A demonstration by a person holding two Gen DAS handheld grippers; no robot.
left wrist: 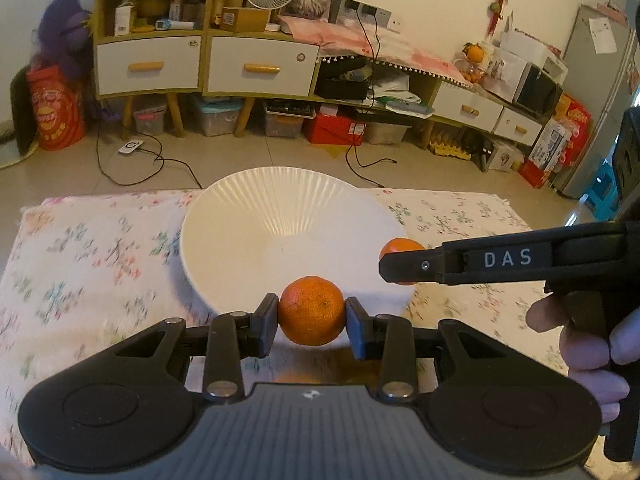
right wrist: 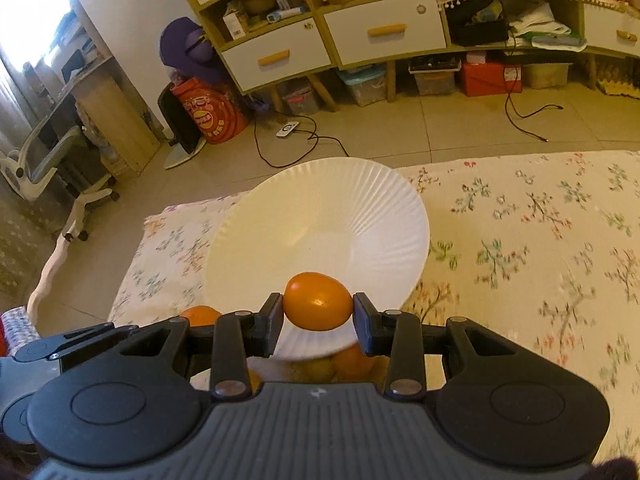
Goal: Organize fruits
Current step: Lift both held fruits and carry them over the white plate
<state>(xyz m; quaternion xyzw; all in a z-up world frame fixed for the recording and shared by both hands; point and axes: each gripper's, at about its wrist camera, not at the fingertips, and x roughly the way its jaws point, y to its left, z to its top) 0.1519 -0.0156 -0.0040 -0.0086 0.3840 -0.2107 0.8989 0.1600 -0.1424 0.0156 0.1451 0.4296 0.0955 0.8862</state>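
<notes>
A white ribbed plate [left wrist: 256, 216] lies on the floral cloth; it also shows in the right wrist view [right wrist: 320, 208]. My left gripper [left wrist: 312, 316] is shut on a rough-skinned mandarin [left wrist: 311, 314], held over the plate's near rim. My right gripper [right wrist: 318, 308] is shut on a smooth orange oval fruit [right wrist: 318, 300], also over the near rim. In the left wrist view the right gripper [left wrist: 400, 268] comes in from the right with that fruit [left wrist: 402, 246] partly hidden behind its finger. More orange fruits [right wrist: 352, 360] lie below the right gripper, partly hidden.
The floral cloth [left wrist: 80, 264] covers the low table, whose far edge meets a tiled floor [left wrist: 240, 156] with cables. Shelving with drawers [left wrist: 260, 68] stands against the far wall. An office chair [right wrist: 48, 168] stands at the left.
</notes>
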